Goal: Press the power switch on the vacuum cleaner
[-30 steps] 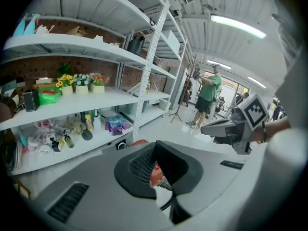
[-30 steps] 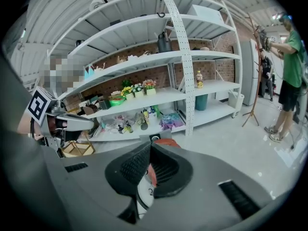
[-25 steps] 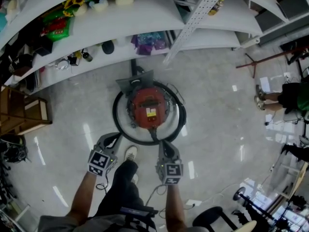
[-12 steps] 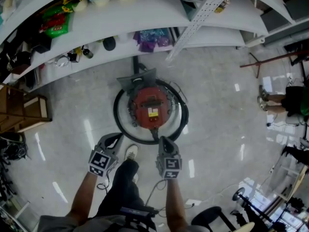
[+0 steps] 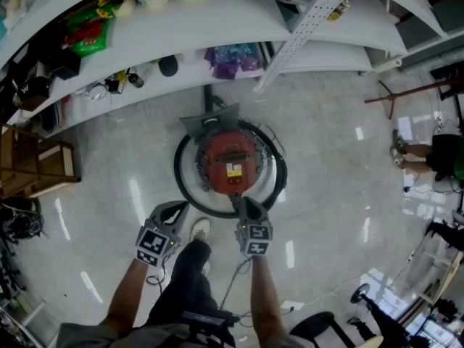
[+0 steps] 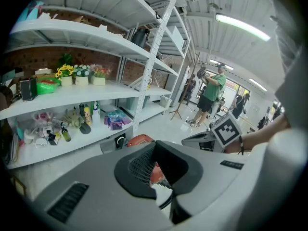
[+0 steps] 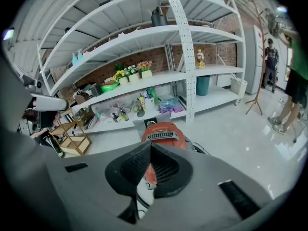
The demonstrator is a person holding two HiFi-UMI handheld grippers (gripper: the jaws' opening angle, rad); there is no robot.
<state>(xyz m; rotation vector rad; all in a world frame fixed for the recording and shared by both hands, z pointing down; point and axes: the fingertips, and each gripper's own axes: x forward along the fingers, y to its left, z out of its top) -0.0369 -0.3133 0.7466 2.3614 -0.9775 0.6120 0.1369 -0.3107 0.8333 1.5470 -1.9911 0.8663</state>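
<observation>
Since a second ago my right claw [image 5: 243,204] has advanced from short of the hose ring to the near edge of the vacuum [image 5: 230,162]. My left claw [image 5: 176,210] has barely shifted and sits off to the vacuum's left, above the floor [image 5: 326,143]. Both claws have their tips pressed together with nothing between them. Contact between right claw and vacuum: cannot tell.

Vacuum: round red canister with a grey vent grille on top and a yellow-and-white label toward me. Black hose [image 5: 181,183] coiled in a ring around it, grey plate at its far end. It stands on the floor just before the white shelves [image 5: 217,20].

Shelves: pots [image 7: 130,77] of flowers in a row, with a green pack [image 5: 87,31] beside them. Tier below holds bottles [image 6: 86,113] and a purple bag [image 5: 228,58]. Teal bin [image 7: 202,85] on a shelf, contents hidden.
</observation>
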